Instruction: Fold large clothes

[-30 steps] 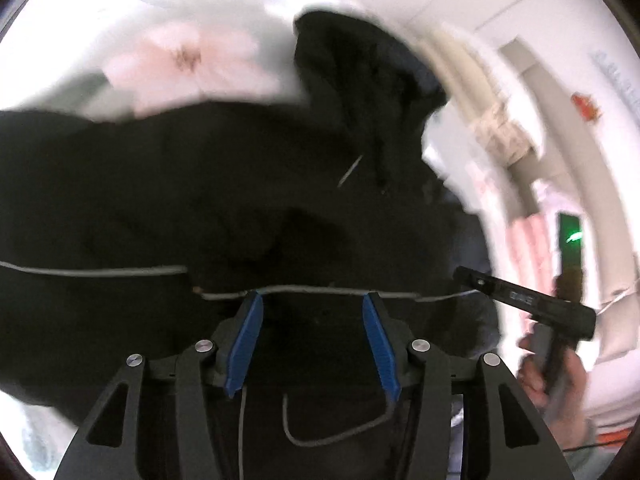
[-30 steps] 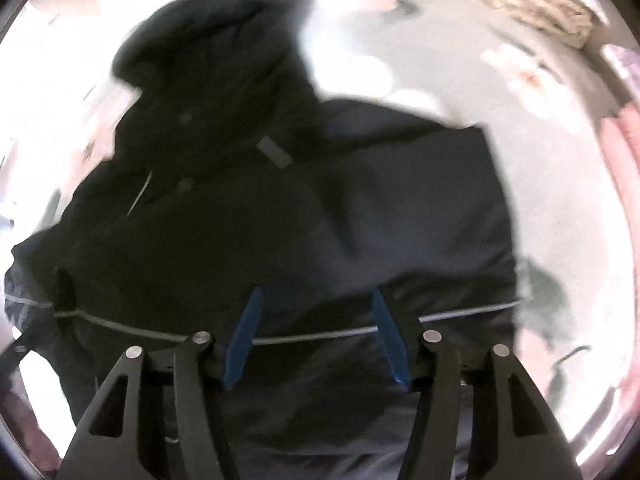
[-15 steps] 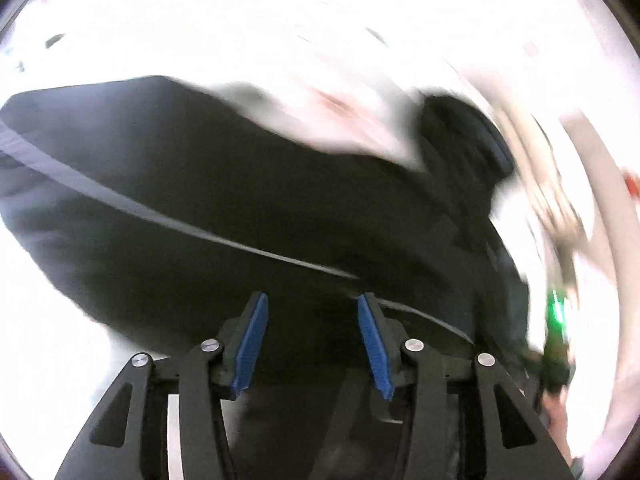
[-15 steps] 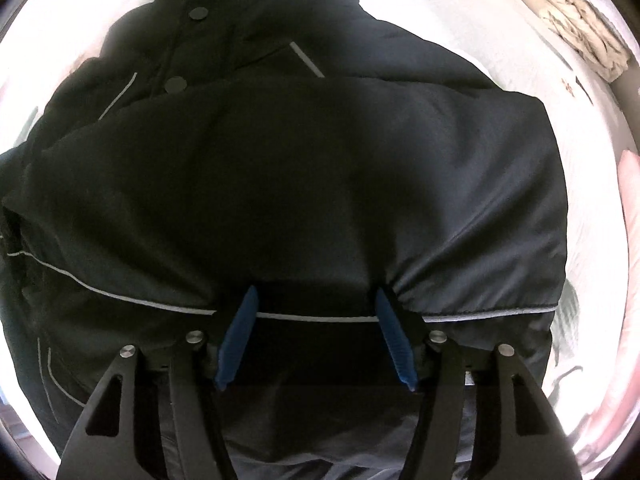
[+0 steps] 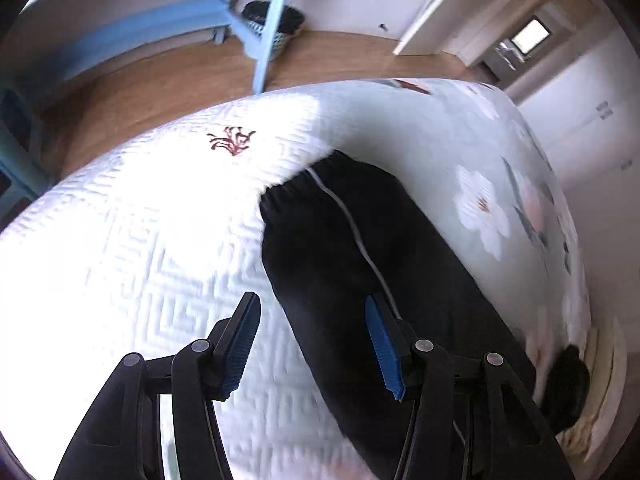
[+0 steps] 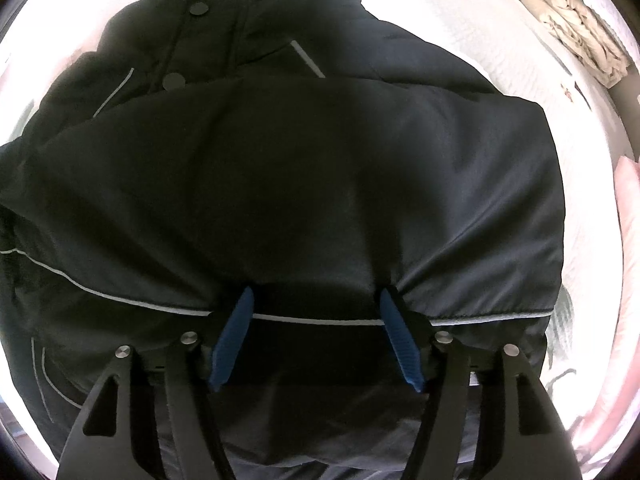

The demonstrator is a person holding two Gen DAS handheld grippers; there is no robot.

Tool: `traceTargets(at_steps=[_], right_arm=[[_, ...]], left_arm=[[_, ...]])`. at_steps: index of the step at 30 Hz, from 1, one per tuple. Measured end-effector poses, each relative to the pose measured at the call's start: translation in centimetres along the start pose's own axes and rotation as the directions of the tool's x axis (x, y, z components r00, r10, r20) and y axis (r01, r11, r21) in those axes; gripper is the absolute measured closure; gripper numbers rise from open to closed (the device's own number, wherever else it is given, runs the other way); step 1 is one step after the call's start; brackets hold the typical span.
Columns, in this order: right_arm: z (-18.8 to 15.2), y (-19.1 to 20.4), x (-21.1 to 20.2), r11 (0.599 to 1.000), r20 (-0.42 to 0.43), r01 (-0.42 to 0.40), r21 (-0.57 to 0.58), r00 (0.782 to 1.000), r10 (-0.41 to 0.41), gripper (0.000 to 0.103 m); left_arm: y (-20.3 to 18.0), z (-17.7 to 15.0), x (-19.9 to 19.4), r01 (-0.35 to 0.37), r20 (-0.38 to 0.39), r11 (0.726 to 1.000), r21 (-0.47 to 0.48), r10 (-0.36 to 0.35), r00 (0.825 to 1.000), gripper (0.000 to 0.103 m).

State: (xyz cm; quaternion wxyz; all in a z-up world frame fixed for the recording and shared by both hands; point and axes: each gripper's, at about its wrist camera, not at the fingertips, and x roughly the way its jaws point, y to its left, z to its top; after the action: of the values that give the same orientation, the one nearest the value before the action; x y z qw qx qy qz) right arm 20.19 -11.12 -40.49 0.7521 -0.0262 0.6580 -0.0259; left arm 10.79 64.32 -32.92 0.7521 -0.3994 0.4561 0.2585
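A large black jacket [image 6: 320, 180] with thin grey piping and snap buttons lies on the bed, one side folded over its front. My right gripper [image 6: 316, 320] points down onto the folded hem. Its jaws are opening, the piped edge runs between the blue pads [image 6: 234, 332], and the fabric bunches at both tips. In the left wrist view the jacket's sleeve [image 5: 332, 248] stretches out across the white quilt [image 5: 132, 240], cuff at the far end. My left gripper [image 5: 312, 344] hovers over the sleeve, jaws opening, with nothing gripped.
The bed's edge drops to a wooden floor [image 5: 160, 76]. Blue furniture legs [image 5: 268, 32] and a dark basket [image 5: 276, 20] stand beyond it. A beige cloth pile [image 6: 580, 32] and a pink pillow [image 6: 628, 240] lie at the right of the jacket.
My left gripper has swung away from the jacket's body and rolled, and now looks down the outstretched sleeve. The right gripper sank onto the folded hem and its jaws widened.
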Motion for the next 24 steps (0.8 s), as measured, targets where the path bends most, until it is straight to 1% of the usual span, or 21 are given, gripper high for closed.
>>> traceTargets(at_steps=[3, 5, 6, 7, 8, 9, 10, 11, 13, 15, 17, 18, 19, 21, 22, 23, 24], right_arm=[[0.2, 0.2, 0.3, 1.0, -0.002, 0.011, -0.004, 1.0, -0.011, 0.032], [0.3, 0.4, 0.5, 1.0, -0.002, 0.017, -0.007, 1.0, -0.017, 0.031], [0.3, 0.4, 0.5, 1.0, -0.002, 0.019, -0.008, 1.0, -0.02, 0.031], [0.3, 0.5, 0.6, 1.0, -0.002, 0.021, -0.008, 1.0, -0.021, 0.031], [0.3, 0.5, 0.6, 1.0, -0.001, 0.023, -0.008, 1.0, -0.023, 0.031], [0.3, 0.6, 0.7, 1.0, -0.001, 0.025, -0.01, 1.0, -0.025, 0.031], [0.2, 0.7, 0.7, 1.0, -0.001, 0.026, -0.01, 1.0, -0.026, 0.03], [0.2, 0.7, 0.7, 1.0, -0.001, 0.025, -0.01, 1.0, -0.025, 0.03], [0.2, 0.7, 0.8, 1.0, 0.0, 0.024, -0.011, 1.0, -0.024, 0.03], [0.0, 0.6, 0.7, 1.0, 0.002, 0.021, -0.014, 1.0, -0.021, 0.029], [-0.1, 0.6, 0.7, 1.0, 0.002, 0.017, -0.013, 1.0, -0.017, 0.029], [-0.1, 0.5, 0.6, 1.0, 0.003, 0.016, -0.013, 1.0, -0.016, 0.029], [-0.2, 0.5, 0.5, 1.0, 0.005, 0.016, -0.011, 1.0, -0.016, 0.029], [-0.5, 0.4, -0.4, 1.0, 0.018, 0.0, 0.001, 1.0, 0.0, 0.029], [-0.9, 0.2, -1.1, 0.999, 0.029, -0.031, 0.008, 0.999, 0.031, 0.03], [-1.3, 0.1, -1.6, 0.998, 0.039, -0.057, 0.012, 0.998, 0.057, 0.03], [-1.9, 0.0, -2.3, 0.996, 0.053, -0.086, 0.017, 0.995, 0.085, 0.03]], left_arm=[[0.3, 0.2, 2.0, 0.038, -0.036, 0.999, -0.024, -0.039, 0.999, 0.047], [0.0, 0.3, 3.0, 0.026, -0.04, 1.0, -0.006, -0.027, 0.999, 0.047], [-0.2, 0.2, 3.1, 0.016, -0.024, 1.0, 0.011, -0.016, 1.0, 0.052], [-0.7, 0.1, 3.0, 0.006, -0.008, 0.999, 0.037, -0.005, 1.0, 0.069], [-1.3, 0.1, 2.8, 0.007, 0.001, 0.997, 0.074, -0.007, 1.0, 0.08], [-1.7, 0.0, 2.7, -0.003, 0.013, 0.995, 0.104, 0.001, 1.0, 0.084], [-2.7, -0.5, 1.8, -0.036, 0.042, 0.988, 0.151, 0.03, 0.999, 0.087], [-3.5, -0.8, 1.2, -0.052, 0.063, 0.982, 0.183, 0.041, 0.997, 0.087], [-5.5, -2.2, -1.3, -0.073, 0.123, 0.96, 0.269, 0.041, 0.992, 0.088], [-7.2, -3.5, -3.7, -0.045, 0.151, 0.95, 0.31, -0.002, 0.988, 0.088], [-9.4, -5.7, -6.8, 0.014, 0.162, 0.933, 0.36, -0.078, 0.984, 0.089], [-10.6, -6.8, -7.7, 0.039, 0.158, 0.92, 0.39, -0.108, 0.982, 0.089], [-12.5, -8.6, -9.1, 0.068, 0.15, 0.894, 0.442, -0.148, 0.977, 0.089], [-15.5, -11.5, -10.5, 0.101, 0.13, 0.846, 0.523, -0.197, 0.972, 0.089], [-17.6, -13.9, -11.5, 0.128, 0.11, 0.805, 0.579, -0.233, 0.966, 0.089], [-19.0, -15.4, -11.9, 0.152, 0.089, 0.778, 0.61, -0.258, 0.962, 0.089], [-20.8, -17.7, -12.5, 0.188, 0.055, 0.738, 0.648, -0.292, 0.955, 0.089]])
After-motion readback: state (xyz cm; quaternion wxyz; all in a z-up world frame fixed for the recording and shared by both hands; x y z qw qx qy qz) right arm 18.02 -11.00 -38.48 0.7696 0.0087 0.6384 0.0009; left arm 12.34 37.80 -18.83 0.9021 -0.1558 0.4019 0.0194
